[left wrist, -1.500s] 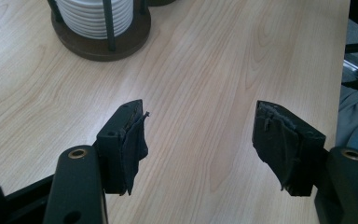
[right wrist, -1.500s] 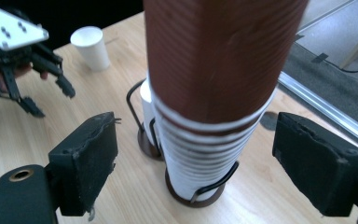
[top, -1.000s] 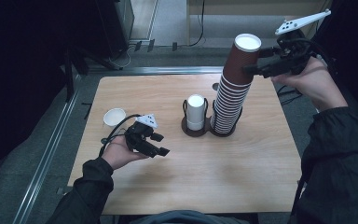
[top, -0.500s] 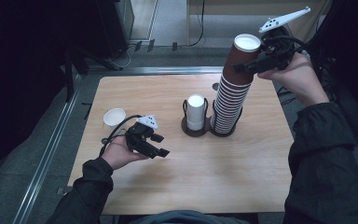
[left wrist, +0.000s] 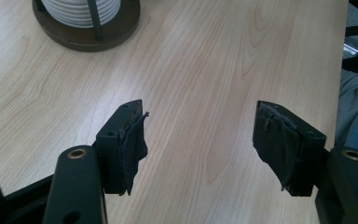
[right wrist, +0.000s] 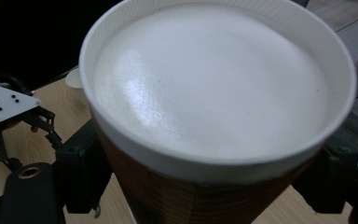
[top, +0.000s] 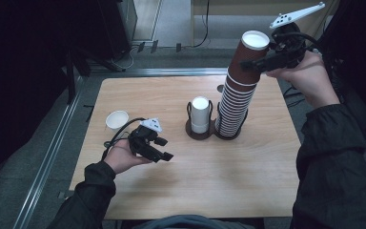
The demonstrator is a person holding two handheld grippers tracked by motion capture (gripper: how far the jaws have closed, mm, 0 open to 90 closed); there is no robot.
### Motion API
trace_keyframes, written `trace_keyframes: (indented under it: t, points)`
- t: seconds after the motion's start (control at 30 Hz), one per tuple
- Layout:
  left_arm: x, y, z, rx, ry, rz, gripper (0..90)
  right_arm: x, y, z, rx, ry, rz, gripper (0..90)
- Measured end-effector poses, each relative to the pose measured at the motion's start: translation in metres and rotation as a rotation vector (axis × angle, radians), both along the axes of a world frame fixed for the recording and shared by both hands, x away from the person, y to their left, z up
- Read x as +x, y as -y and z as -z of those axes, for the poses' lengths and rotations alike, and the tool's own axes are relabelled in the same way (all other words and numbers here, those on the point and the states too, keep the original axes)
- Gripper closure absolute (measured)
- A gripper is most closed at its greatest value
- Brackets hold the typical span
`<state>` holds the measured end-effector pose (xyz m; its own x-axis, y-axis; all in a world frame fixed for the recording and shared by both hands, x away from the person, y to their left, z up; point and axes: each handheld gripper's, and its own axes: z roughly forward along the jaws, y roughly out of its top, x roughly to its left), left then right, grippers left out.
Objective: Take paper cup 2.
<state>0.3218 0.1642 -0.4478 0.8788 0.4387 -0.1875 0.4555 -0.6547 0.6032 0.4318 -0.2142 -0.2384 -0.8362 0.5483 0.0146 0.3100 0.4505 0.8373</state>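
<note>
Top cup coming off the stack.
Right gripper (top: pixel 253 65) jaws clamp the top cup (top: pixel 250 51); next, lift it straight off the stack (top: pixel 233 107). Left gripper (top: pixel 164 149) jaws gape, holding nothing.

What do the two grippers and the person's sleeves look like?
Both grippers are black, with two blocky jaws faced with worn dark padding. The left gripper carries a small grey three-cornered plate with dark dots, and a black cable loops from it. The right gripper bears a longer grey plate and black cables. The sleeves are dark, of jacket-like cloth.
</note>
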Motion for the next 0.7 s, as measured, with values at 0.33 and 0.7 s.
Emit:
trace_keyframes:
  t: [0.33, 0.7]
  points:
    - [0.000, 0.001, 0.001, 0.005, -0.005, 0.008, 34.1, -0.006, 0.000, -0.027, 0.011, 0.042, 0.003, 17.4]
    - [0.001, -0.002, 0.001, -0.018, -0.020, 0.006, 33.9, -0.019, 0.002, -0.053, 0.021, 0.121, 0.003, 17.4]
